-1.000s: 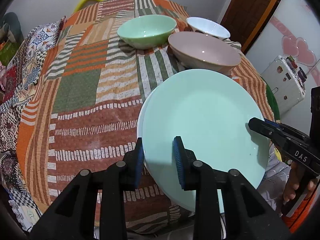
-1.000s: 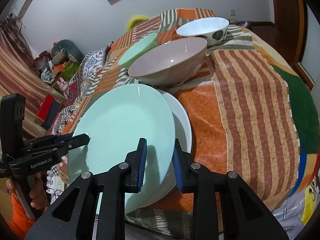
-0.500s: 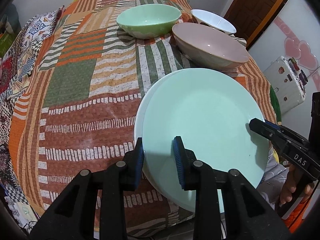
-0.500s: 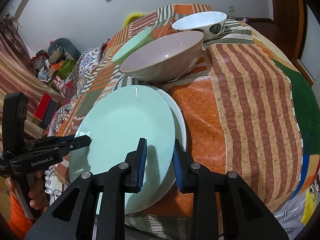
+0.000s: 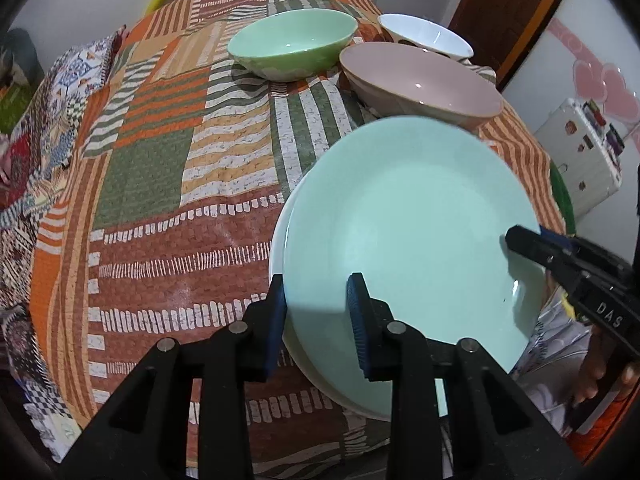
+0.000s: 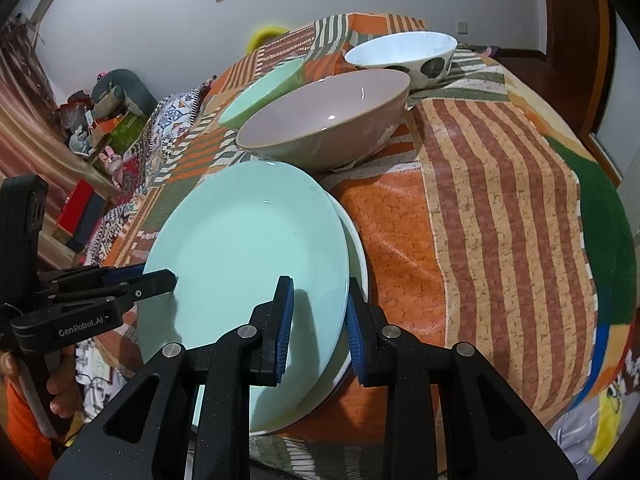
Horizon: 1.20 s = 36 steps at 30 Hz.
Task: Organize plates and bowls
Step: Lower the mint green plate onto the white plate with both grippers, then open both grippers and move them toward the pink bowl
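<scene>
Where both clamp: mint plate (image 5: 408, 240) rim between each hand-held gripper's jaws

The left black two-finger claw (image 5: 316, 312) angles steeply down, its blue pads clamped across a rim. The right black claw (image 6: 318, 320) tilts down likewise, clamped from the opposite side, each in a hand (image 6: 60, 384).

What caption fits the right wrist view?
Both grippers clamp the mint plate over a white plate, bowls behind.
</scene>
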### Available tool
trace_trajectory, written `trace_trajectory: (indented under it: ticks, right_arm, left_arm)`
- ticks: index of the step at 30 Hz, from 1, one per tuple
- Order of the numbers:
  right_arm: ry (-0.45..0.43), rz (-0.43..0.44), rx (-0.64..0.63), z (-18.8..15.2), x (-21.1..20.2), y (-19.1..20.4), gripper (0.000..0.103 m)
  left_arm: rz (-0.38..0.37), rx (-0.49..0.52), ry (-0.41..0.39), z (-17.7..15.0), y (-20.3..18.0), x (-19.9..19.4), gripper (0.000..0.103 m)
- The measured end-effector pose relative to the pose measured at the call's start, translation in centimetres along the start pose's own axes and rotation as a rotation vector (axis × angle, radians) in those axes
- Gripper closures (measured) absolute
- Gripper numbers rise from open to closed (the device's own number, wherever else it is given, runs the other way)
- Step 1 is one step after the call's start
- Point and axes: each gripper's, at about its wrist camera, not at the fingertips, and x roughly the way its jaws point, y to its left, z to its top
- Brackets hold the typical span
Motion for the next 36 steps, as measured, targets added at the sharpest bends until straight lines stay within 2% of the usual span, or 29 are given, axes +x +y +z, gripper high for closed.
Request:
trace_trajectory:
  ticks: [3,13,20,23,30,34,36]
  right_arm:
    - [-0.007,-0.013,-0.015,0.0,0.0,0.0,0.078]
    - [-0.002,-0.024,-0.037,0.0,0.1,0.3,0.078]
    - [-0.005,-0.040,-0.056,0.0,0.1,0.6,0.073]
    - [-0.026,-0.051,-0.055,0.1,-0.5,0.5,0.065]
    - [-0.072,-0.062,-0.046,0.6,-1.7,-0.2,0.064]
    - [-0.108,-0.063,-0.042,1.5,-2.6,-0.3,0.063]
    - [-0.129,-0.062,-0.044,2.1,-3.1,-0.4,0.059]
  left_arm:
    - [0.016,0.015,-0.007,-0.1,-0.2,0.1,0.074]
    - [0.005,0.000,-0.003,0.0,0.2,0.0,0.074]
    - [0.027,-0.013,-0.022,-0.2,1.0,-0.8,0.074]
    - [0.029,-0.017,-0.029,-0.1,1.2,-1.1,0.074]
    - [0.025,0.006,-0.104,1.2,0.8,-3.3,0.073]
    - [0.028,0.021,-0.185,2.8,0.3,-5.2,0.069]
    - [0.009,0.021,-0.216,3.8,0.3,-5.8,0.065]
